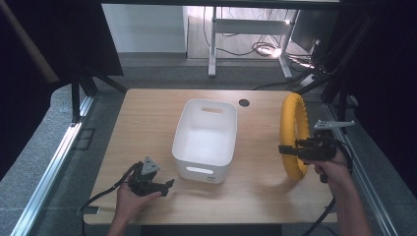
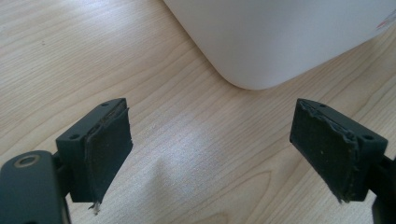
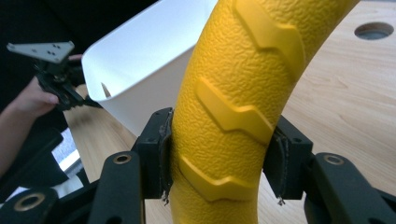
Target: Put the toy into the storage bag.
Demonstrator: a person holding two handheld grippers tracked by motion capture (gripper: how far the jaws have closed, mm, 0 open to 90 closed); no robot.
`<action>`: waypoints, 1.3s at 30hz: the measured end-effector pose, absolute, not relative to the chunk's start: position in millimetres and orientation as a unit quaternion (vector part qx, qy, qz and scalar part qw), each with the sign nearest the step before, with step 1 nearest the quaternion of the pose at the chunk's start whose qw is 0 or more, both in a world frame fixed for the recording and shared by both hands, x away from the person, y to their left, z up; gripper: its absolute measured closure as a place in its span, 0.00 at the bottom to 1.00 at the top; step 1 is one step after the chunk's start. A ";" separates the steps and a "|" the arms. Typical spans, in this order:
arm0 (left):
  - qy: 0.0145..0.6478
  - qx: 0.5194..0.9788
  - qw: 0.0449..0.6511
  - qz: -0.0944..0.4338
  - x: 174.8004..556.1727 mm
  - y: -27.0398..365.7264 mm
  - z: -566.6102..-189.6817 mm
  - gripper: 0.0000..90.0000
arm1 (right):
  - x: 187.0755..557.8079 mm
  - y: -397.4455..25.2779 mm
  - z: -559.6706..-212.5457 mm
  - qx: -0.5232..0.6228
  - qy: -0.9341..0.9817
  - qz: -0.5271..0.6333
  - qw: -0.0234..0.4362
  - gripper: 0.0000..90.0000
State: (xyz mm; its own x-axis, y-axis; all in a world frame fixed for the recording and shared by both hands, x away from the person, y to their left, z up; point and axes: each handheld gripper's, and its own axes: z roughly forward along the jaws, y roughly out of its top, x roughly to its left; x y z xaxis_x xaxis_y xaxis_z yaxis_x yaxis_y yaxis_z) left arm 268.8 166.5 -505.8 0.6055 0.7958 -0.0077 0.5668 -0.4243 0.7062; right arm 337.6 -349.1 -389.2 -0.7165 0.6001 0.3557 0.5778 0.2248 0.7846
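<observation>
My right gripper [image 3: 223, 161] is covering the flanks of the yellow ring [image 3: 243, 93], whose top and bottom are running off the frame. The white bin [image 2: 280, 37] is getting cropped by my left gripper view's upper edge.

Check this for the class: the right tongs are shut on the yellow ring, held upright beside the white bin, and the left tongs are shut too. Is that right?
Not quite. The left tongs are open, with bare table between the jaws, as the left gripper view shows. The rest holds: the right tongs grip the upright ring beside the bin.
</observation>
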 end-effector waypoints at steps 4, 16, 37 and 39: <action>0.411 0.828 0.343 0.166 268.9 166.4 -506.0 0.14 | 338.7 -349.0 -387.2 0.374 0.773 0.512 0.011 0.55; 0.410 0.829 0.343 0.167 268.8 166.7 -505.9 0.14 | 341.4 -341.1 -377.0 0.356 0.758 0.547 0.014 0.55; 0.410 0.830 0.339 0.168 269.0 166.8 -506.4 0.14 | 345.8 -325.9 -375.1 0.359 0.716 0.598 0.022 0.55; 0.410 0.829 0.340 0.168 268.9 167.0 -506.1 0.14 | 346.6 -323.5 -375.3 0.357 0.710 0.606 0.026 0.55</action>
State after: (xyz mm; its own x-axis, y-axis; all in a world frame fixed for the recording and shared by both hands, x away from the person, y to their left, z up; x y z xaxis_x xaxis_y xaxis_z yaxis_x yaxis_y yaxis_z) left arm 268.9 167.0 -506.1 0.6067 0.7949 -0.0004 0.5661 -0.4317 0.7023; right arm 346.6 -323.5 -375.3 -0.7432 0.5389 0.3965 0.4767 0.0108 0.8790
